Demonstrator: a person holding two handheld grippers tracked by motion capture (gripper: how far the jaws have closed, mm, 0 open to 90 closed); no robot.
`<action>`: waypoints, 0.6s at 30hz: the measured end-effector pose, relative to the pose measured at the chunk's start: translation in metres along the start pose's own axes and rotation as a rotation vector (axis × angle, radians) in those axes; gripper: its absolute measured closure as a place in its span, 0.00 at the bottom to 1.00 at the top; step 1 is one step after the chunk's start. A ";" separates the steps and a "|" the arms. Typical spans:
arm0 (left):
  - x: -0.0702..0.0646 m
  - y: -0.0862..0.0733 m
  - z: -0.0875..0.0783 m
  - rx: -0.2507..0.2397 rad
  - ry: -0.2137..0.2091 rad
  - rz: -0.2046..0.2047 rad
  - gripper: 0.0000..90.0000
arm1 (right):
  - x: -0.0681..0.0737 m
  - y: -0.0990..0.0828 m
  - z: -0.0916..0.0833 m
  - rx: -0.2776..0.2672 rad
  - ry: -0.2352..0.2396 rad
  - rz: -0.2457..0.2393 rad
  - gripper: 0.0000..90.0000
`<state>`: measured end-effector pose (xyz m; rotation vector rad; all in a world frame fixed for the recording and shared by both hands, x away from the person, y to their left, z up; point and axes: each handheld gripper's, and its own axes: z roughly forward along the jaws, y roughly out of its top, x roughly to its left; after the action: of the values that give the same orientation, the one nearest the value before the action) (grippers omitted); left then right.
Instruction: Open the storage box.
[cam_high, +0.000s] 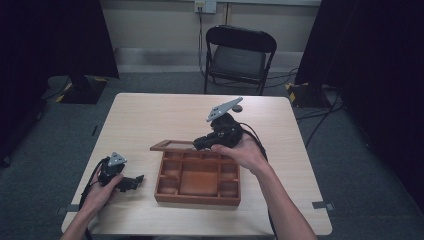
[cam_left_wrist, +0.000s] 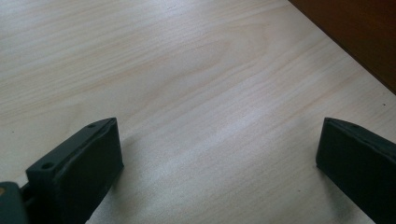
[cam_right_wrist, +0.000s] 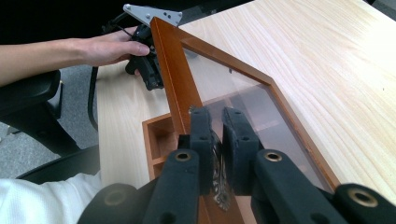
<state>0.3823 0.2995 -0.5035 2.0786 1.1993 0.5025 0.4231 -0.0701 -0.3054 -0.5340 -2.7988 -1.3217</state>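
A brown wooden box (cam_high: 197, 199) with several compartments stands on the table's near half. Its glass-paned lid (cam_high: 172, 145) is lifted and tilts up over the far edge. My right gripper (cam_high: 200, 143) is shut on the lid's free edge. In the right gripper view the jaws (cam_right_wrist: 217, 121) pinch a small metal clasp (cam_right_wrist: 219, 186) on the lid frame (cam_right_wrist: 173, 74). My left gripper (cam_high: 136, 180) rests on the table left of the box. Its jaws stand wide open over bare wood (cam_left_wrist: 219, 154), with the box's side (cam_left_wrist: 359, 32) just ahead.
The light wooden table (cam_high: 150, 115) has bare surface beyond and to both sides of the box. A black folding chair (cam_high: 240, 55) stands behind the far edge. Cables lie on the grey floor, and dark curtains hang left and right.
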 end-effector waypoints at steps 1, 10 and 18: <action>0.000 0.000 0.000 0.000 0.000 0.000 0.00 | 0.000 0.000 0.000 0.000 -0.002 -0.003 0.93; 0.000 0.000 0.000 0.000 0.000 0.000 0.00 | -0.001 0.002 -0.001 0.006 -0.005 -0.008 0.93; 0.000 0.000 0.000 0.000 0.000 0.000 0.00 | -0.001 0.002 -0.001 0.005 -0.007 -0.012 0.93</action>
<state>0.3823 0.2995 -0.5035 2.0787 1.1992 0.5029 0.4240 -0.0699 -0.3037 -0.5236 -2.8141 -1.3179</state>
